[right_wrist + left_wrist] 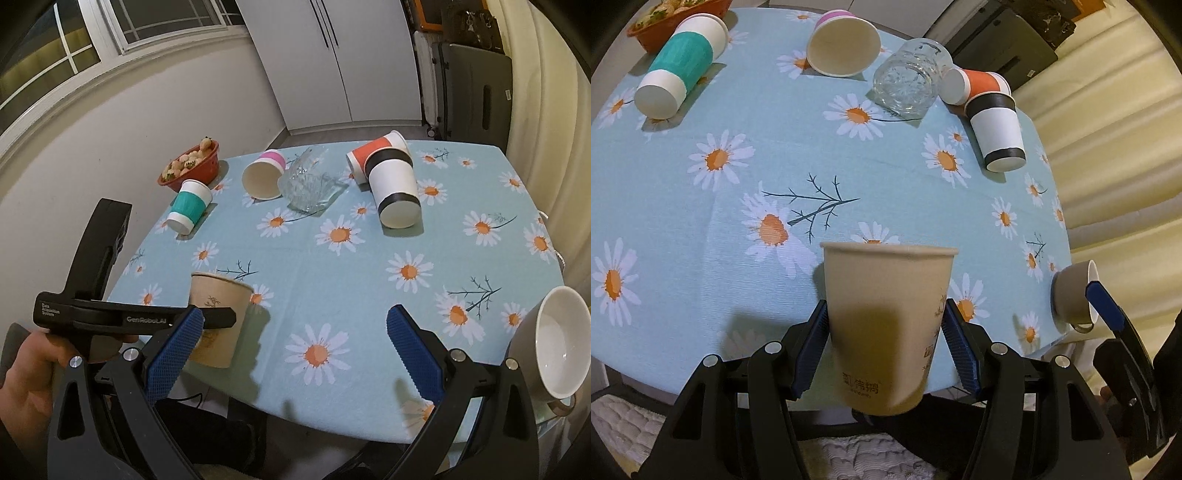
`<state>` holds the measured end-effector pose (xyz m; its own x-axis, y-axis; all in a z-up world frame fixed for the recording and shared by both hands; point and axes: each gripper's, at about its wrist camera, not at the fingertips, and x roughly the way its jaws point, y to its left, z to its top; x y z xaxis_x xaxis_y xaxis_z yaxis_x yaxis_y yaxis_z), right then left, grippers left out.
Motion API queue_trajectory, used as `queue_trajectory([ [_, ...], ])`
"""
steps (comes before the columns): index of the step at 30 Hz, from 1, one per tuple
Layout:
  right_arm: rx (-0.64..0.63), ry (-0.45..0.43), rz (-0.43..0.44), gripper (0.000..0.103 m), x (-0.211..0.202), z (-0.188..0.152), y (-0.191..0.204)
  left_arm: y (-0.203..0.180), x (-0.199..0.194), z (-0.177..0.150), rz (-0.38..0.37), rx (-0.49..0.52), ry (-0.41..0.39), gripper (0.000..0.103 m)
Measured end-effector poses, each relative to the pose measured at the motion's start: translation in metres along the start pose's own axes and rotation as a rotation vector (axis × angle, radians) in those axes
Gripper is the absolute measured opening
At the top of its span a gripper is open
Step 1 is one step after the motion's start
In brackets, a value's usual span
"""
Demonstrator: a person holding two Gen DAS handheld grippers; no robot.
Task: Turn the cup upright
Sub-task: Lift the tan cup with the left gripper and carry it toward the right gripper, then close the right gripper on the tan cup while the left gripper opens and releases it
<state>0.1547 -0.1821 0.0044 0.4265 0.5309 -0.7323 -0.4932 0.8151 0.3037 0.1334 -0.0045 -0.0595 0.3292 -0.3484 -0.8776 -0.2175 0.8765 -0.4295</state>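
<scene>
A daisy-print cloth covers the worktop [332, 273], with fallen cups along the top of the frame. At lower centre of the left wrist view, the left hand-held gripper [884, 345] has its blue pads pressed on both sides of the tan cup [888, 325], rim up, at the worktop's near edge. The right hand-held gripper [295, 354] hangs wide open and empty, level over the near edge, beside a grey mug [550, 347] lying on its side at lower right.
</scene>
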Motion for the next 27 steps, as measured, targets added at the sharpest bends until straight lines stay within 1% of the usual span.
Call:
queue_trajectory([
  [4, 0.005, -0.002, -0.001, 0.099, -0.001, -0.001, -0.001, 0.000, 0.002, -0.001, 0.009, -0.004, 0.005, 0.062],
  [6, 0.008, -0.005, 0.001, 0.099, -0.002, -0.001, -0.002, 0.001, 0.001, 0.000, 0.016, -0.009, 0.001, 0.065],
  [16, 0.002, -0.008, 0.003, 0.099, -0.006, -0.001, 0.001, -0.001, -0.011, 0.003, 0.009, 0.004, -0.016, 0.066],
  [19, -0.002, -0.007, 0.001, 0.099, -0.007, 0.000, 0.003, -0.001, -0.018, 0.004, 0.009, 0.008, -0.029, 0.066],
  [23, -0.010, 0.001, -0.009, 0.099, -0.005, 0.003, 0.006, 0.000, -0.033, 0.004, -0.012, 0.013, -0.049, 0.066],
  [27, -0.024, 0.023, -0.017, 0.099, 0.003, 0.006, 0.012, 0.004, -0.055, -0.001, -0.020, 0.028, -0.094, 0.066],
])
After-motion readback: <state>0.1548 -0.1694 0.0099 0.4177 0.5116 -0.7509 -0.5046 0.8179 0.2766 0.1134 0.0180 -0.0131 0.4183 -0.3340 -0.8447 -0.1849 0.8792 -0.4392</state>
